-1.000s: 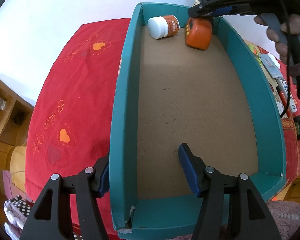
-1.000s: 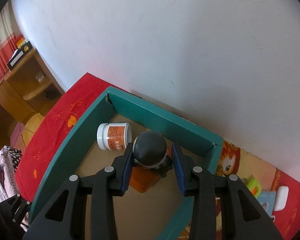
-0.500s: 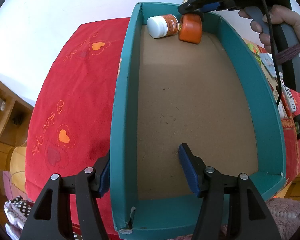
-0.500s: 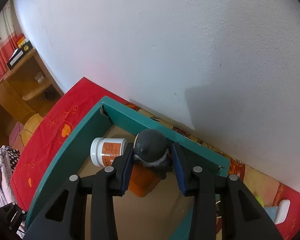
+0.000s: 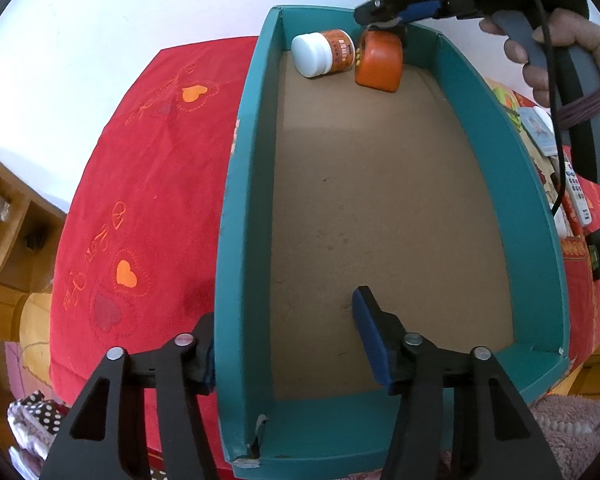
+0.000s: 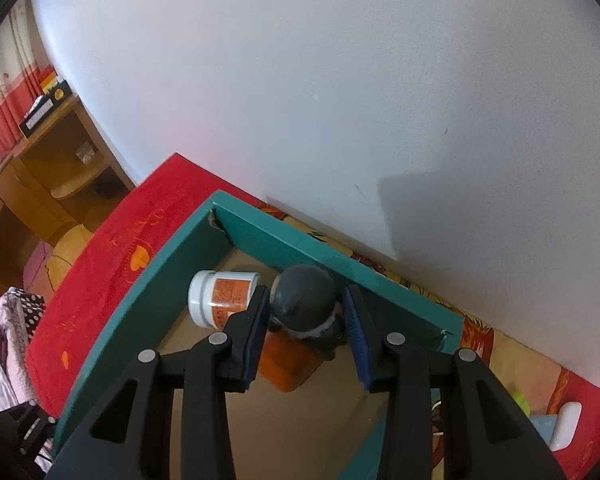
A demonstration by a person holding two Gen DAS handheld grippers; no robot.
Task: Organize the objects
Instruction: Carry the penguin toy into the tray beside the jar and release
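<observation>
Orange bottle (image 6: 288, 364) w/ dark round cap (image 6: 304, 298): prob. light, rigid plastic, cap smooth & a bit slippery, so best gripped at the cap sides. Sits at 12 o'clock end of teal box (image 5: 244, 208), just beside white jar (image 5: 322, 54) lying on its side. Right gripper (image 6: 306, 314) jaws clamped on the cap. Left gripper (image 5: 288, 340) jaws closing astride the box's left wall, pads not yet pressing. Box rests on red bed cover (image 5: 140, 184).
</observation>
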